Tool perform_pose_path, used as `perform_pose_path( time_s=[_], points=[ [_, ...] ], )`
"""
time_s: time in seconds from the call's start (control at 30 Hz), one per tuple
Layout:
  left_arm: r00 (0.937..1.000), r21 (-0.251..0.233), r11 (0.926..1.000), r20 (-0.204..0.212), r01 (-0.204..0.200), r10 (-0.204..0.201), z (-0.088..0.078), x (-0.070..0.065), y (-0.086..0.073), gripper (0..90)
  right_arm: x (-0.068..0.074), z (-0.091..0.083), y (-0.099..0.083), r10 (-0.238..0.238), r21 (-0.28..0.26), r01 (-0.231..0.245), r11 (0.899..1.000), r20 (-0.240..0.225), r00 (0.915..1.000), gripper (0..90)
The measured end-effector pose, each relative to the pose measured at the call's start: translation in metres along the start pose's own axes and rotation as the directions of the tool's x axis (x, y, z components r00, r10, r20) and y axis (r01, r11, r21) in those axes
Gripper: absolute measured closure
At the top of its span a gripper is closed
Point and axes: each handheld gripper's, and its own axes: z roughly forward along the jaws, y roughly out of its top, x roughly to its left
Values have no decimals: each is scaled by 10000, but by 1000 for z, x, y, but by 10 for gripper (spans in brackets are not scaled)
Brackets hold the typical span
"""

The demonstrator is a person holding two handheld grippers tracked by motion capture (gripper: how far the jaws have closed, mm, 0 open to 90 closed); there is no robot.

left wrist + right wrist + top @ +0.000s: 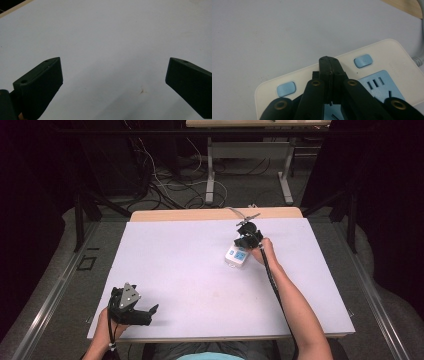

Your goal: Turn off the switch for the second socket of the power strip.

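Observation:
A cream power strip (236,256) with blue socket faces lies on the white board, right of centre toward the far edge. My right gripper (243,241) hovers over it with its jaws pressed together and nothing between them. In the right gripper view the shut tips (329,60) sit above the power strip (387,57), between two blue switches (362,60) and beside a blue socket (378,86); whether they touch it I cannot tell. My left gripper (152,312) rests near the front left corner, and its jaws (115,61) stand wide apart over bare board.
The white board (200,270) covers a wooden table (200,214). The strip's grey cable (239,213) runs off the far edge. Behind it are another table's legs (210,175) and loose cables on the floor. A small brown stain (142,91) marks the board.

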Motion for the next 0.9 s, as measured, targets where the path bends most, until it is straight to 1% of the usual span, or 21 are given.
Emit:
perform_pose_path(
  time_s=[0.03,0.07,0.1,0.2,0.23,0.27,0.33,0.37,0.43,0.47,0.5,0.53,0.67,0.73,0.77,0.8,0.83,0.87,0.9],
  points=[
    [10000,1,10000,-1,-8,8,0,0,0,9,0,1,-1,23,-191,-25,9998,-76,10000,900],
    [10000,2,10000,-4,-12,12,0,0,0,9,0,-3,1,-85,474,84,9988,23,10000,900],
    [10000,-1,10000,-4,-16,16,0,0,0,9,0,-1,0,46,83,-46,10000,3,10000,900],
    [10000,-27,10000,-48,-36,36,0,0,0,9,0,0,0,-16,77,16,10000,31,10000,900],
    [10000,-38,10000,-57,-27,27,0,0,0,9,1,0,0,-44,-37,44,10000,70,10000,900],
    [10000,-27,10000,-60,-39,39,0,0,0,9,1,0,0,-95,82,94,9999,115,9999,900],
    [10000,-41,10000,-66,-39,39,0,-1,0,9,2,-1,0,-69,104,68,9999,140,9999,900],
    [9998,-61,9999,-149,-115,114,0,0,0,9,1,0,0,-188,-30,188,9998,124,9997,900],
    [9998,-7,9999,-120,-168,168,-1,0,0,9,1,0,0,-191,-42,191,9998,136,9997,900],
    [9999,-38,10000,-75,-81,81,-1,0,0,10,2,0,0,-157,-27,157,9999,135,9998,900],
    [9998,-21,9999,-114,-141,140,-1,0,0,10,2,0,0,-189,-42,189,9998,160,9997,900],
    [9999,-39,10000,-68,-81,81,-1,0,0,10,2,-1,0,-237,58,236,9997,219,9995,900],
    [9999,-35,10000,-52,-88,88,-1,0,1,10,2,-1,0,-322,45,321,9995,226,9992,900],
    [10000,-40,9999,-20,-96,96,-1,0,1,10,3,-1,1,-237,94,235,9997,235,9994,900],
    [9999,-46,9999,-15,-100,100,-1,0,1,10,3,-1,1,-290,52,289,9996,188,9994,900],
    [9999,-39,9999,-76,-156,155,-1,0,1,10,3,0,1,-227,-53,228,9997,179,9996,900],
    [9998,-47,9998,-77,-172,171,-1,0,1,10,3,0,1,-304,-84,306,9995,211,9993,900],
    [9998,-34,9999,-58,-169,168,-2,0,1,10,3,0,1,-392,45,391,9992,223,9990,900],
    [9997,-24,9997,-108,-241,240,-2,0,1,10,3,0,1,-508,42,508,9987,225,9985,900]
  ],
)
